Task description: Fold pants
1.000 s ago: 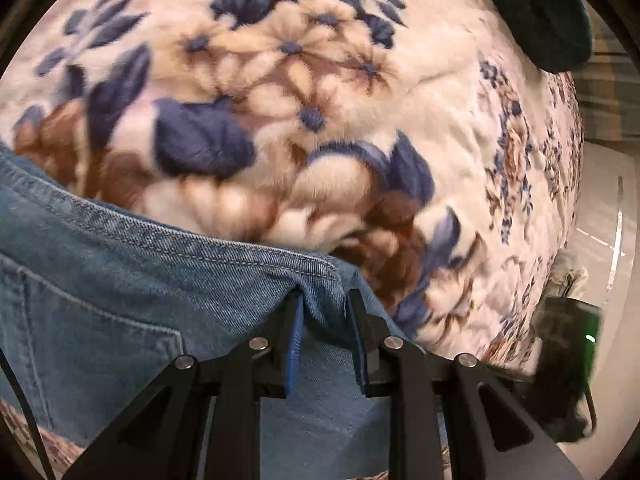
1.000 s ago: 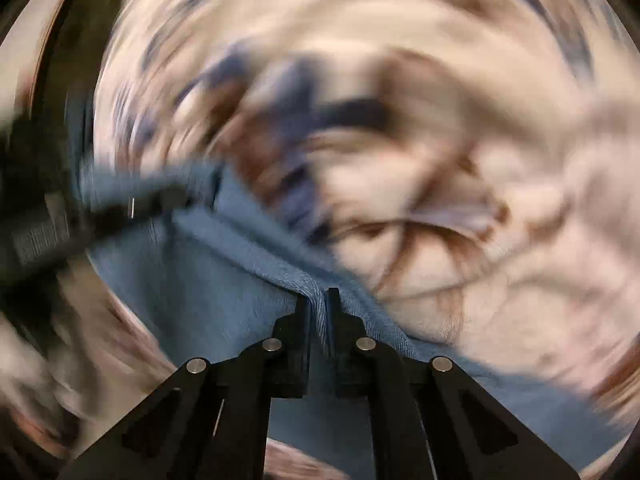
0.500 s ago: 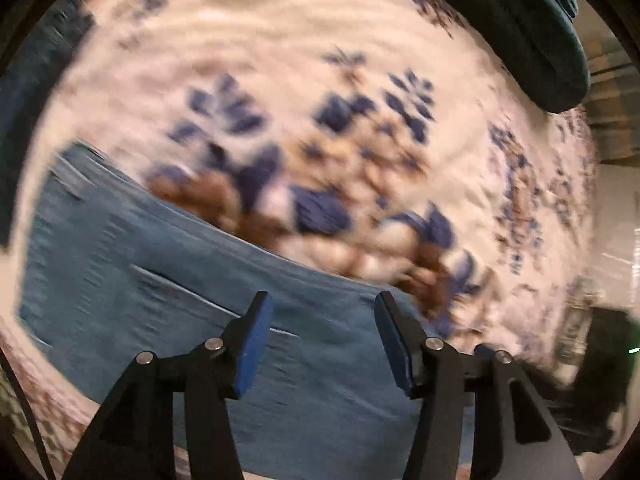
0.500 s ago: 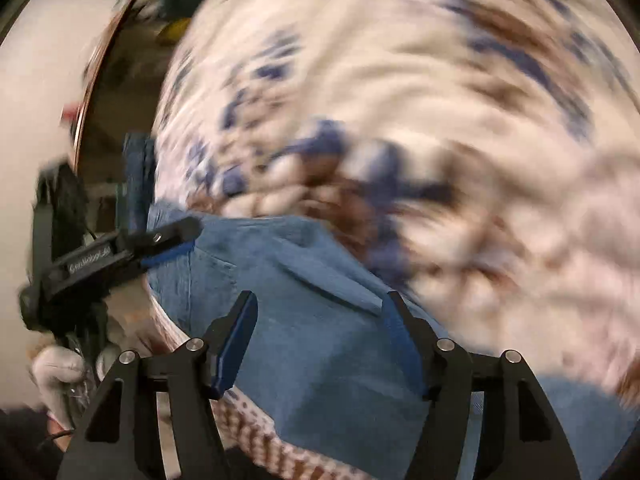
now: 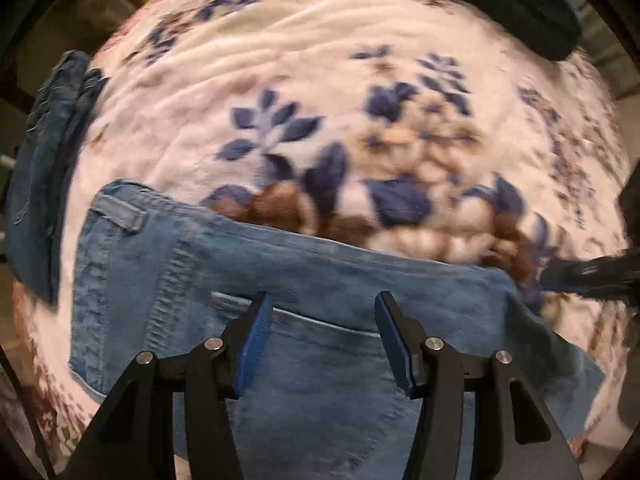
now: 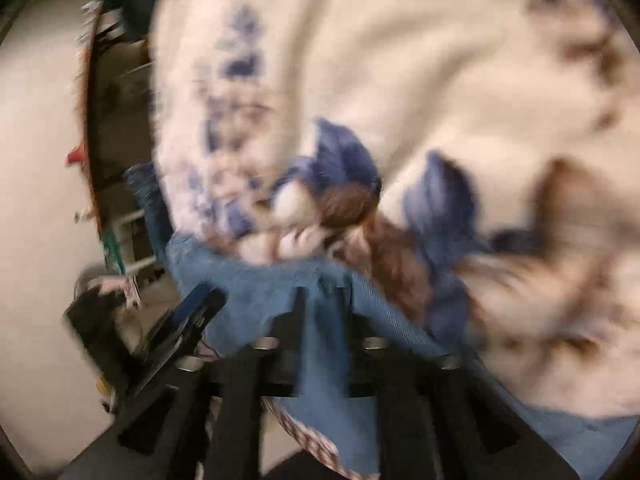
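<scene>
Light blue jeans (image 5: 312, 280) lie flat on a floral blanket (image 5: 320, 100), waistband toward the far side. My left gripper (image 5: 324, 336) is open above the back pocket, holding nothing. In the blurred right wrist view, my right gripper (image 6: 322, 300) has its jaws close together with a fold of the jeans (image 6: 320, 340) between them, near the fabric's edge. The left gripper (image 6: 188, 320) also shows at the left of that view, and the right gripper shows at the right edge of the left wrist view (image 5: 592, 276).
A second pair of darker jeans (image 5: 44, 160) lies folded at the blanket's left edge. A dark teal cushion (image 5: 520, 4) sits at the far right. The blanket's near edge drops off to pale floor (image 6: 40, 160).
Both grippers let go of the jeans and opened half a second ago. The left stays open and has pulled back; the right has closed again on the jeans' edge.
</scene>
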`<act>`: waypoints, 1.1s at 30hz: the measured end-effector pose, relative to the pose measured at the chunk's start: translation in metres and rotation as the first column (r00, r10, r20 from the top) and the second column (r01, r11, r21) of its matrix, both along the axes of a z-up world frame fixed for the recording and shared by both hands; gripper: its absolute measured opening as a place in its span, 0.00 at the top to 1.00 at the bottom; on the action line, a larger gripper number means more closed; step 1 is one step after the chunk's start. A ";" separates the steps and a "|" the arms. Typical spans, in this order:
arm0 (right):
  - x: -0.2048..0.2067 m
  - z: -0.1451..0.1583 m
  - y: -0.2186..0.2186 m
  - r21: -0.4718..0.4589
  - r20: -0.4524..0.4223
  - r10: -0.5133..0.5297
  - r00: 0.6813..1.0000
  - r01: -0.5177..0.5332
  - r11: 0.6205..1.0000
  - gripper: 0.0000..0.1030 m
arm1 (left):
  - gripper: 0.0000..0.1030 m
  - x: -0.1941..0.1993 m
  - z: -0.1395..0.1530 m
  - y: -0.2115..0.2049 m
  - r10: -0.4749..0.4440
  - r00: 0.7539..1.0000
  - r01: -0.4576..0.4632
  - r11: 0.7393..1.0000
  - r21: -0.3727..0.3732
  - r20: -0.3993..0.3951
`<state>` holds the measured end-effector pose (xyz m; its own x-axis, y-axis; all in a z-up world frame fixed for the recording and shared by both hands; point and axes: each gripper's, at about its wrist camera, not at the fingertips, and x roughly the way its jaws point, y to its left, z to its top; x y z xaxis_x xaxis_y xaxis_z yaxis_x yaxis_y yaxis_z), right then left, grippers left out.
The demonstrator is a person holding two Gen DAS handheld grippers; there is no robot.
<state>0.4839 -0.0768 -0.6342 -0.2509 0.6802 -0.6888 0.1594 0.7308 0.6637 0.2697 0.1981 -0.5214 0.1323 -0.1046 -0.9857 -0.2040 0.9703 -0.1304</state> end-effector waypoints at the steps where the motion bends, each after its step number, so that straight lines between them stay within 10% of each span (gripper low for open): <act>1: -0.004 0.027 -0.017 -0.086 0.092 0.045 0.995 -0.037 0.996 0.35 | 0.50 -0.001 0.002 -0.004 -0.017 1.000 0.017 1.000 -0.021 -0.002; 3: -0.017 0.060 -0.035 -0.198 0.194 0.132 0.972 -0.093 0.976 0.22 | 0.45 -0.004 0.005 -0.013 -0.047 0.999 0.046 0.998 -0.033 -0.005; 8: -0.061 0.043 -0.046 -0.319 0.090 0.313 0.946 -0.270 0.908 0.24 | 0.45 -0.015 -0.002 -0.043 -0.094 0.995 0.091 0.993 -0.080 -0.033; 11: -0.081 0.012 -0.045 -0.398 0.042 0.341 0.939 -0.297 0.868 0.86 | 0.45 -0.021 -0.011 -0.056 -0.127 0.990 0.121 0.989 -0.084 -0.064; 16: -0.070 -0.027 -0.100 -0.346 -0.035 -0.091 0.995 0.073 0.935 0.88 | 0.45 -0.043 -0.015 -0.046 -0.119 0.988 0.113 0.992 -0.058 -0.101; 19: -0.073 -0.022 -0.100 -0.346 -0.023 -0.115 0.993 0.101 0.933 0.85 | 0.45 -0.058 -0.011 -0.020 -0.056 0.989 0.048 0.997 -0.063 -0.136; 24: -0.128 0.062 -0.115 -0.261 0.059 -0.318 0.946 0.322 0.910 0.26 | 0.45 -0.098 0.009 0.036 0.117 0.979 -0.140 0.981 -0.135 -0.167; 28: -0.209 0.060 -0.069 -0.108 -0.127 -0.525 0.842 0.514 0.851 0.26 | 0.45 -0.133 -0.012 0.078 0.300 0.905 -0.386 0.878 -0.284 -0.302; 33: -0.267 0.004 0.013 -0.017 -0.294 -0.612 0.734 0.636 0.771 0.30 | 0.45 -0.151 -0.027 0.120 0.453 0.827 -0.548 0.784 -0.292 -0.333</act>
